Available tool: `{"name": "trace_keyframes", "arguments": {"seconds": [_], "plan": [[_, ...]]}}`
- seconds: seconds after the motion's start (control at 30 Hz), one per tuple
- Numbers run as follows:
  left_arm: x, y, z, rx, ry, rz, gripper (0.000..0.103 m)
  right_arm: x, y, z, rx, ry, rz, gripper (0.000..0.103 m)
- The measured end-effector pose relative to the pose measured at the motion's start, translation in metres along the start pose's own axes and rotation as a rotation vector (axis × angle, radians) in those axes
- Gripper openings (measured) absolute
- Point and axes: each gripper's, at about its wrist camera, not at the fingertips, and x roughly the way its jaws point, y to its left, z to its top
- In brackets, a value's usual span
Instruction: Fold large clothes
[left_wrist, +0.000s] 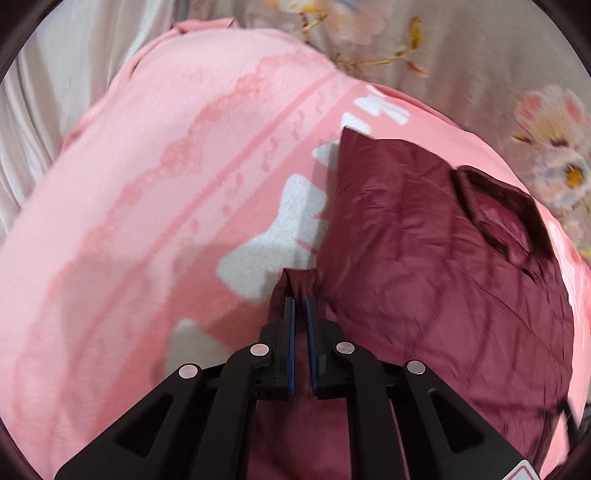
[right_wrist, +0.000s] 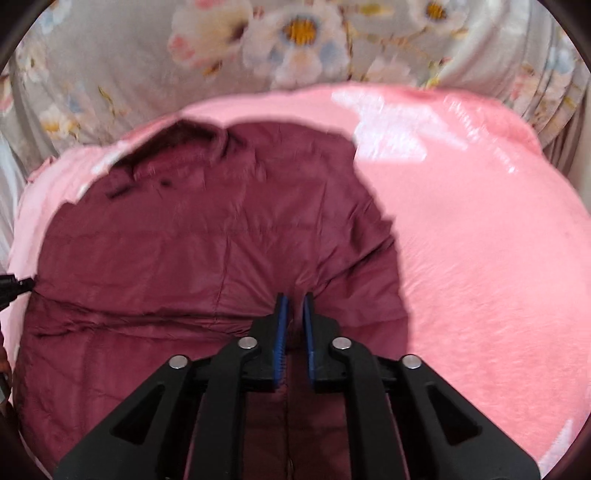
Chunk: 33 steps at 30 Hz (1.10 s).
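A maroon quilted jacket (left_wrist: 424, 236) lies spread on a pink fleece blanket (left_wrist: 147, 184). Its collar opening (left_wrist: 495, 214) points to the far right in the left wrist view. My left gripper (left_wrist: 300, 300) is shut on a bunched edge of the jacket at its left side. In the right wrist view the jacket (right_wrist: 166, 251) fills the left and middle, on the pink blanket (right_wrist: 480, 240). My right gripper (right_wrist: 294, 297) is shut on a pinched fold of the jacket near its right edge. The left gripper's black tip (right_wrist: 14, 286) shows at the far left edge.
A grey floral bedsheet (right_wrist: 184, 55) lies beyond the blanket, also in the left wrist view (left_wrist: 480, 55). White pleated fabric (left_wrist: 55, 92) sits at the left. The blanket has white patches (left_wrist: 295, 206) of a printed pattern.
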Motion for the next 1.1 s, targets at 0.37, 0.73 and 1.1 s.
{"name": "trace_keyframes", "arguments": {"seconds": [0.37, 0.73, 1.1], "plan": [[-0.022, -0.121, -0.004, 0.223, -0.053, -0.098, 0.035, 0.028, 0.091, 0.038, -0.093, 0.004, 0.171, 0.012], [0.04, -0.145, -0.045, 0.276, -0.033, -0.049, 0.035, 0.072, 0.115, -0.001, -0.112, 0.065, 0.173, 0.011], [0.041, -0.155, -0.062, 0.333, -0.153, 0.027, 0.036, 0.072, 0.109, -0.007, -0.083, 0.043, 0.193, 0.011]]}}
